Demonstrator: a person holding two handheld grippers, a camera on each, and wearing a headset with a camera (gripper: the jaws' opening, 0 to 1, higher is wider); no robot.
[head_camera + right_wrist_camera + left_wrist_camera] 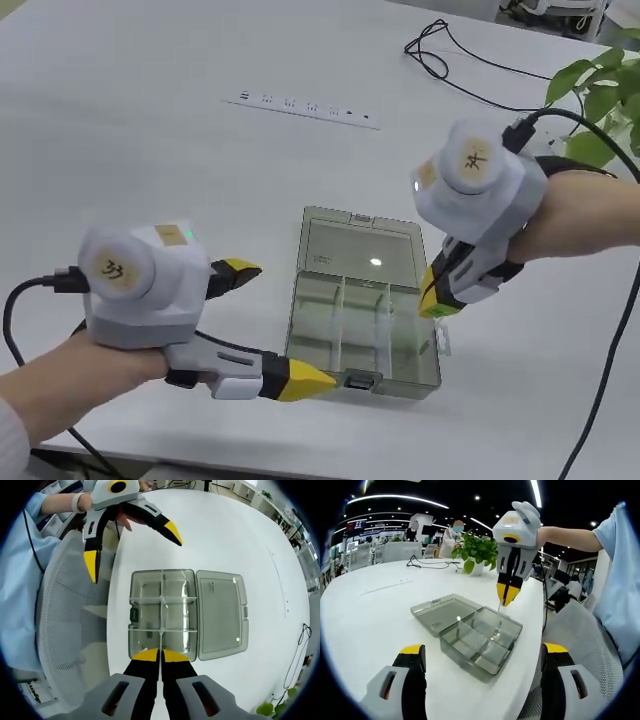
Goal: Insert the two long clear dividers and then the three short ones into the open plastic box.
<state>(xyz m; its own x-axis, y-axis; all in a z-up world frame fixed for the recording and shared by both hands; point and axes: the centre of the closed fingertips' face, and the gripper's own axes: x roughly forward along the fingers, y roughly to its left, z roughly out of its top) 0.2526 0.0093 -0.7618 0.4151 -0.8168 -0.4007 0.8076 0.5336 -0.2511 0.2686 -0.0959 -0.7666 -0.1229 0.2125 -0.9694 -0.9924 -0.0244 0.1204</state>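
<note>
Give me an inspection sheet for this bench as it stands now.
Surface: white table, matte.
Job's things: open plastic box, lid flat on the table; fitted dividers stand inside; a clear divider hangs over the box.
Clutter: power strip.
Grippers: right claw shut on the clear divider; left claw open beside the box.
Cables: black cable looped at the far edge; gripper lead.
Surroundings: potted plant; mesh chair.
</note>
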